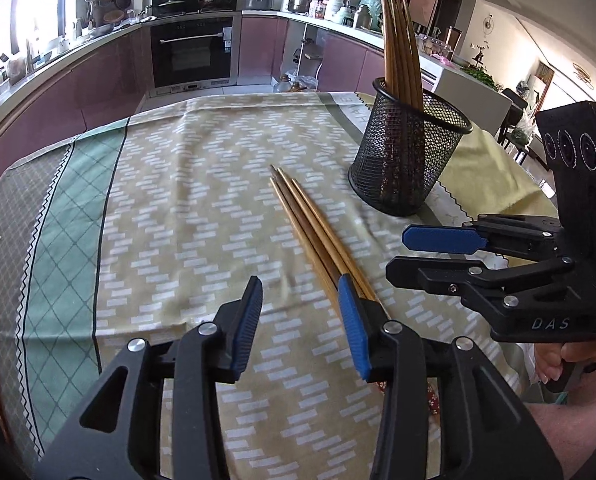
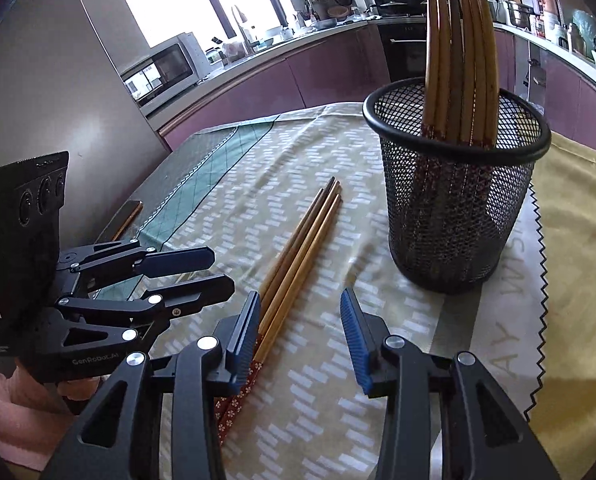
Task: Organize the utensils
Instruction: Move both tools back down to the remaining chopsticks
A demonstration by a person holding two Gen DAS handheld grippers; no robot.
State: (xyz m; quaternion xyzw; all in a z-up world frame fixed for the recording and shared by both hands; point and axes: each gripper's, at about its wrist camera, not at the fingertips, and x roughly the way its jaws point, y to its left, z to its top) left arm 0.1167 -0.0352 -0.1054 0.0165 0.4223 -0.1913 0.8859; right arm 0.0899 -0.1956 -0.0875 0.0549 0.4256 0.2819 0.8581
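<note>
A bundle of wooden chopsticks point(image 1: 310, 232) point(image 2: 298, 256) lies flat on the patterned tablecloth point(image 1: 177, 200), red patterned ends toward me. A black mesh holder point(image 1: 402, 160) point(image 2: 454, 208) stands upright to their right, with several chopsticks point(image 1: 402, 48) point(image 2: 458, 60) standing in it. My left gripper point(image 1: 300, 292) point(image 2: 221, 271) hovers open over the near end of the bundle, which runs under its right finger. My right gripper point(image 2: 300, 308) point(image 1: 400, 254) is open too. The bundle passes beside its left finger, and only cloth shows between its pads.
A yellow cloth point(image 2: 578, 240) covers the table's right side, behind and beside the holder. A phone point(image 2: 127, 216) lies at the table's left edge. Purple kitchen cabinets and an oven point(image 1: 193, 52) stand beyond the table. A person's hand point(image 1: 558, 360) holds the right gripper.
</note>
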